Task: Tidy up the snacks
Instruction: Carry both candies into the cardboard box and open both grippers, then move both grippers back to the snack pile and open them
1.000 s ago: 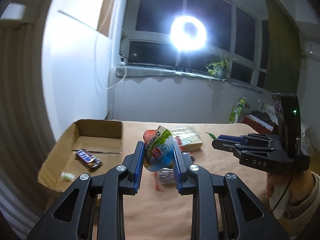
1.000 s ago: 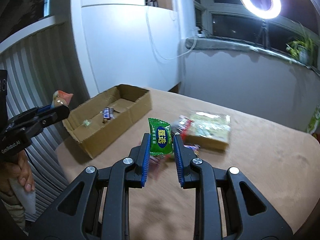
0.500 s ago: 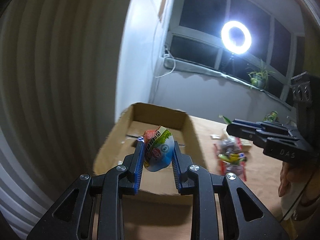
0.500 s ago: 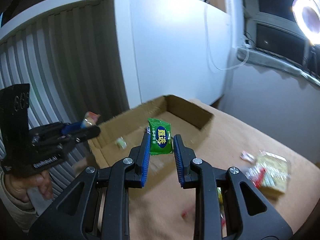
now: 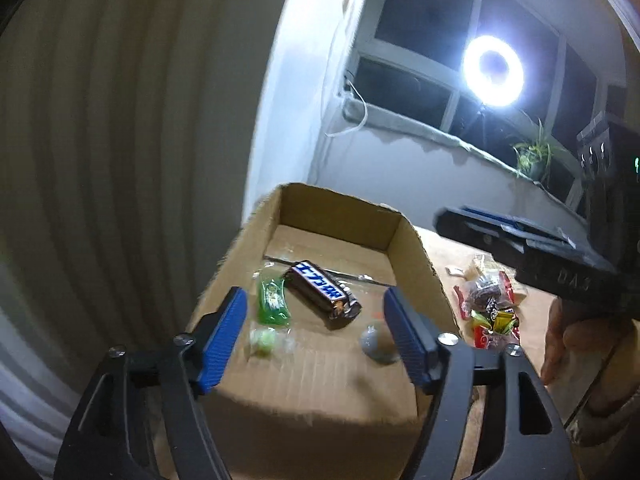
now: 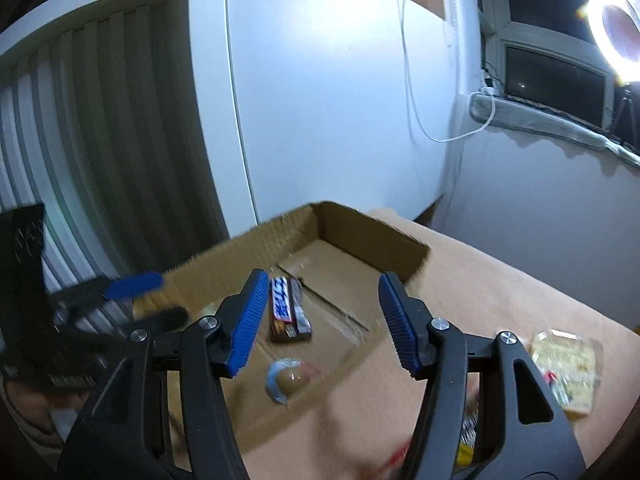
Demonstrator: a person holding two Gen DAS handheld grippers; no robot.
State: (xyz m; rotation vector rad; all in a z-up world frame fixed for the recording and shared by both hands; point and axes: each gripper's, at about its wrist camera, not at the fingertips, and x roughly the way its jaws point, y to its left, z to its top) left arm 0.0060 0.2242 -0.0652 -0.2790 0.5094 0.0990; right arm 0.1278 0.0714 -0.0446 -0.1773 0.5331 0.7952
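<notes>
Now choc bar [image 5: 322, 294] brown w/ blue lettering, in cardboard box [image 5: 416, 254]

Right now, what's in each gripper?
Left gripper: jaws opening, nothing between them, over the box.
Right gripper: jaws opening, nothing between them, also over the box.
</notes>
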